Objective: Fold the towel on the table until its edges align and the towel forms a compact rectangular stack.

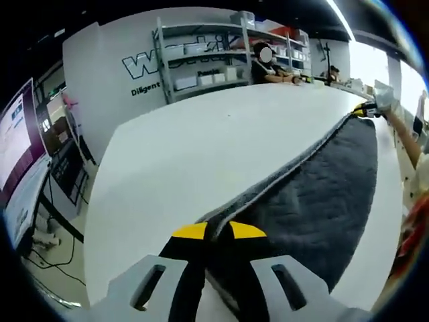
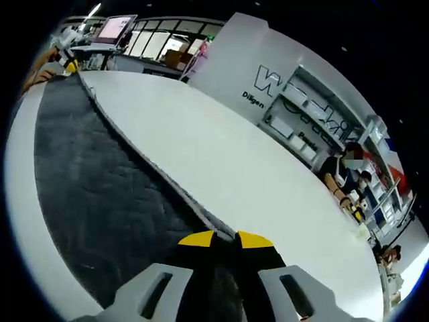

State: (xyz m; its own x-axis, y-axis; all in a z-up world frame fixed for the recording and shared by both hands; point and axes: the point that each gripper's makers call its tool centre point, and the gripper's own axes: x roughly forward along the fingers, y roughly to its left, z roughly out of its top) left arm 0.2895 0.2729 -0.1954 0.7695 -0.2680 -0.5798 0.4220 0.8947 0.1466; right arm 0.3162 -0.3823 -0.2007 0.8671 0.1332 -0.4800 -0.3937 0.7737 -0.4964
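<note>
A dark grey towel (image 1: 322, 194) with a pale edge band lies stretched out on the white table (image 1: 201, 147). My left gripper (image 1: 219, 231), yellow-tipped, is shut on one corner of the towel. The right gripper (image 1: 365, 111) shows far off at the towel's other corner, held by a person's hand. In the right gripper view, the same towel (image 2: 100, 188) runs away from my right gripper (image 2: 226, 239), which is shut on its near corner. The left gripper (image 2: 69, 66) appears small at the towel's far end.
Bare white table top (image 2: 234, 154) stretches beside the towel. Shelving (image 1: 208, 57) with boxes stands against a wall behind the table, and people sit there (image 1: 268, 67). A monitor (image 1: 17, 144) and cables stand off the table's left side.
</note>
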